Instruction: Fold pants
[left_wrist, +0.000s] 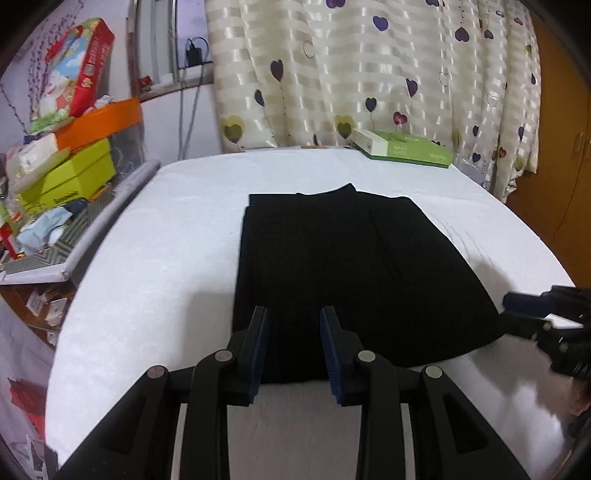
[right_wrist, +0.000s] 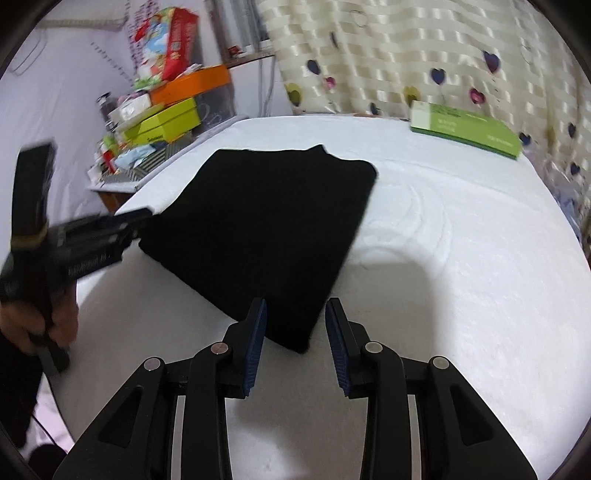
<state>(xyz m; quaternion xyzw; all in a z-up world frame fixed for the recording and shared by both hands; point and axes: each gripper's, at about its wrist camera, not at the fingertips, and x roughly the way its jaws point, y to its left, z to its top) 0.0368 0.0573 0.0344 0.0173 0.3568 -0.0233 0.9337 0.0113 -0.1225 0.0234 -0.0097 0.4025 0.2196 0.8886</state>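
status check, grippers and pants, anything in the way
Left gripper open, empty. Right gripper open, empty. Black pants folded flat on white table. Green box at far edge, clear of pants.

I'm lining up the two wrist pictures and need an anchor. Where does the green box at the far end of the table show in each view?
Left wrist view: the green box lies upper right of centre, beyond the black pants.
Right wrist view: the green box lies upper right, near the curtain.
Shared landmark: the orange box on the left-hand pile.

Both wrist cameras look forward, close over the shared pants (left_wrist: 354, 273).
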